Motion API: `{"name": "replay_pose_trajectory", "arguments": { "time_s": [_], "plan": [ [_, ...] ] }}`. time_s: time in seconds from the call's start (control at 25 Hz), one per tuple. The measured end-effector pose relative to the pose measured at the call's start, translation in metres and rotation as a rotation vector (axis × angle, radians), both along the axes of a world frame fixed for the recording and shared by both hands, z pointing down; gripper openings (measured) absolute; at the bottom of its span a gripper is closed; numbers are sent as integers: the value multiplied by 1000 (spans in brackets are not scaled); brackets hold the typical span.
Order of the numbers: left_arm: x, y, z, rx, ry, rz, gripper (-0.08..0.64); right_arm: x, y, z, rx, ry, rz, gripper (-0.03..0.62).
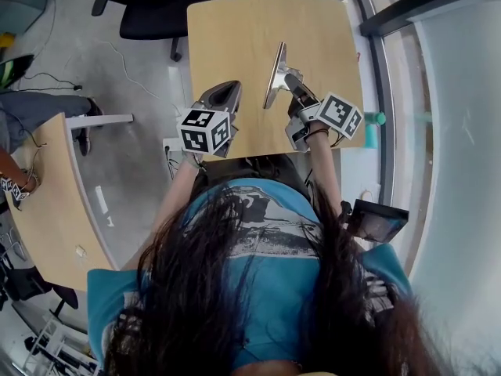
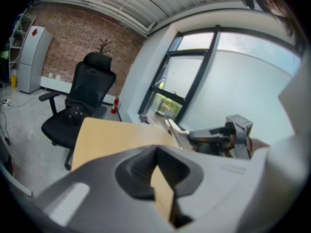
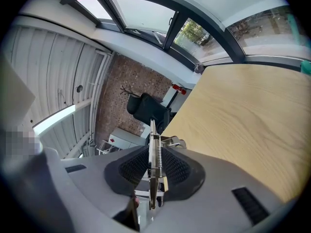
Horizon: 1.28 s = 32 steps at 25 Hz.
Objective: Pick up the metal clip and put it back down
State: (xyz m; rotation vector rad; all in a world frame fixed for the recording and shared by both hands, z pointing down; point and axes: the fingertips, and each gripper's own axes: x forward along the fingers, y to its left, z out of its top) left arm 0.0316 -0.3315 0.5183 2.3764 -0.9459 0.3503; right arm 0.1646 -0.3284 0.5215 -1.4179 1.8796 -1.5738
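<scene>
The metal clip (image 1: 275, 75) is a long silvery spring clip, held up on edge above the wooden table (image 1: 250, 30). My right gripper (image 1: 291, 82) is shut on its near end. In the right gripper view the clip (image 3: 154, 161) stands upright between the ribbed pads (image 3: 177, 168), its spring showing. My left gripper (image 1: 227, 94) hovers over the table's front left part, jaws together with nothing in them. From the left gripper view (image 2: 156, 152) the clip (image 2: 176, 131) and the right gripper (image 2: 216, 136) show off to the right.
A black office chair (image 1: 160, 6) stands beyond the table's far left corner. A second wooden table (image 1: 47, 202) lies to the left, with a seated person's leg (image 1: 39, 108) beside it. Glass wall (image 1: 454, 131) runs along the right; a teal object (image 1: 374, 124) sits by it.
</scene>
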Motion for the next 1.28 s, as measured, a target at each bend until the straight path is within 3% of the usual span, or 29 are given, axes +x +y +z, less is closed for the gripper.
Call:
{"name": "replay_pose_trajectory", "arguments": {
  "time_s": [0.24,0.44,0.88,1.28],
  "plan": [
    [10,3,-1,7,-18,63,2,1,2,1,-3,-1,7,92],
    [7,2,-5,-12,36,-1,2,3,3,0,-3,2,3,92],
    [2,2,-3,-7,25,-11,2,1,-1,6,-15,4,-11,92],
    [-7,4,-4,19,-10,-22,2,6,-47,75,-130,146,-117,92]
  ]
}}
